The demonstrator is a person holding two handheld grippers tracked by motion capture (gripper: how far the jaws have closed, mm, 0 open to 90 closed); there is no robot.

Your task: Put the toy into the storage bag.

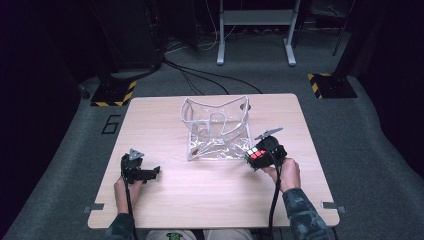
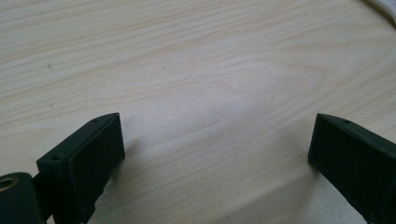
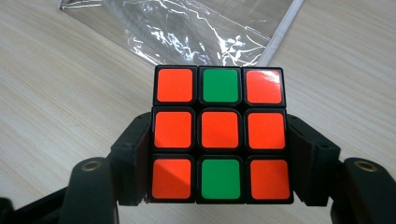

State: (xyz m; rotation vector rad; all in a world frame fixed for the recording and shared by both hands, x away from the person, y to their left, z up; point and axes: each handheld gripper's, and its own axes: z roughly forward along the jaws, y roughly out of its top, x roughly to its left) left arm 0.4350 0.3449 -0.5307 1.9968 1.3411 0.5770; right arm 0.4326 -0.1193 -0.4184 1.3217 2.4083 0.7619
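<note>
Right gripper (image 1: 256, 159) pinching black-edged orange-and-green puzzle cube (image 3: 219, 135), just right of clear plastic bag (image 1: 216, 127). Left gripper (image 1: 150, 173) spread, empty, near left. Risk: snagging floppy rim, dropping cube outside.

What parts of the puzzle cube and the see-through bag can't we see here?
- Puzzle cube: right gripper view shows one face; the jaws cover its sides.
- Same cube in the high view: too small to count squares.
- Clear bag: cut off by the top edge.
- Small brown thing in the bag: too tiny to name.
</note>
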